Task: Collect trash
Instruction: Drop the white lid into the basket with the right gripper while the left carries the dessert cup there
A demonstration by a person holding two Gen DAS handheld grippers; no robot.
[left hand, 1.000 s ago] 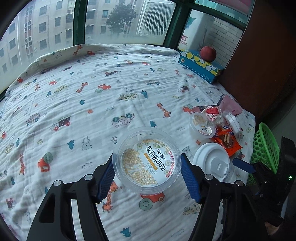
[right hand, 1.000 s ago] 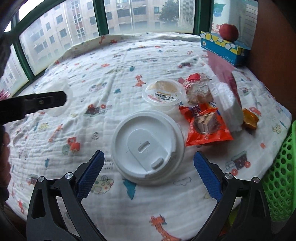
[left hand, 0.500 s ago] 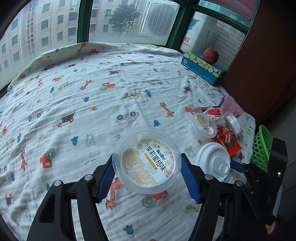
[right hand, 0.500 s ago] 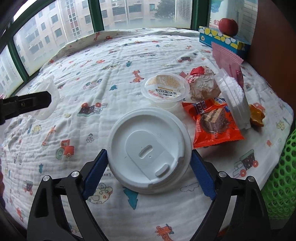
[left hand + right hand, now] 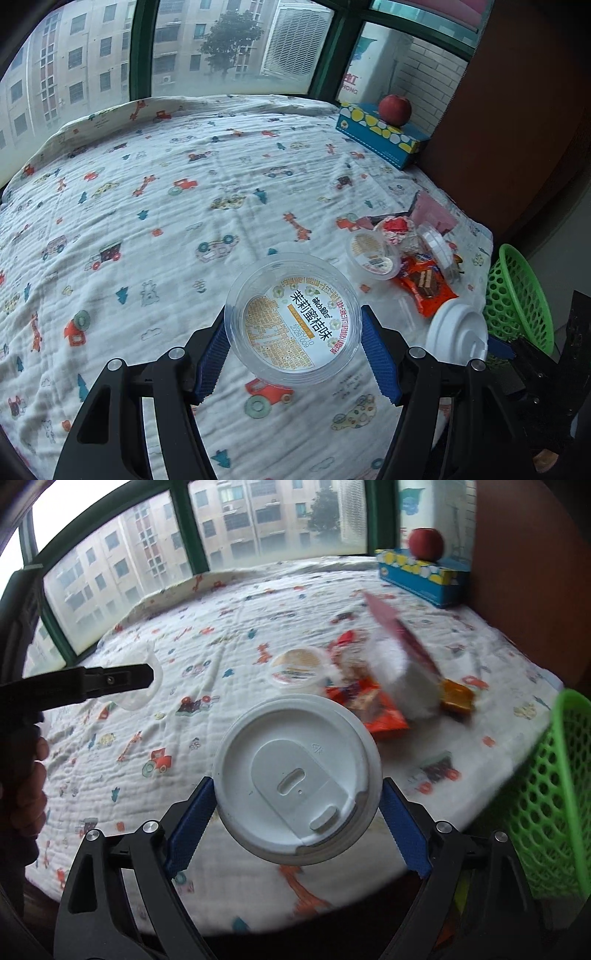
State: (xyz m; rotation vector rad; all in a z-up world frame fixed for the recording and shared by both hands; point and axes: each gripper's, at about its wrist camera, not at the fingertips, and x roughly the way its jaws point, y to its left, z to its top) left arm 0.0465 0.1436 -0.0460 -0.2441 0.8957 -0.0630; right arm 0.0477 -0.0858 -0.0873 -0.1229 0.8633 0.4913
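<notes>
The left claw (image 5: 293,356) is clamped on a clear cup (image 5: 293,318), held above the bed (image 5: 147,221). The right claw (image 5: 295,827) grips a white lid (image 5: 297,775) near the bed's edge, beside the green basket (image 5: 554,794). Beyond lie a small cup (image 5: 297,668) and orange wrapper (image 5: 384,716).

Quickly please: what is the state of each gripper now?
Left gripper: closed on the clear plastic cup.
Right gripper: closed on the white cup lid.
</notes>
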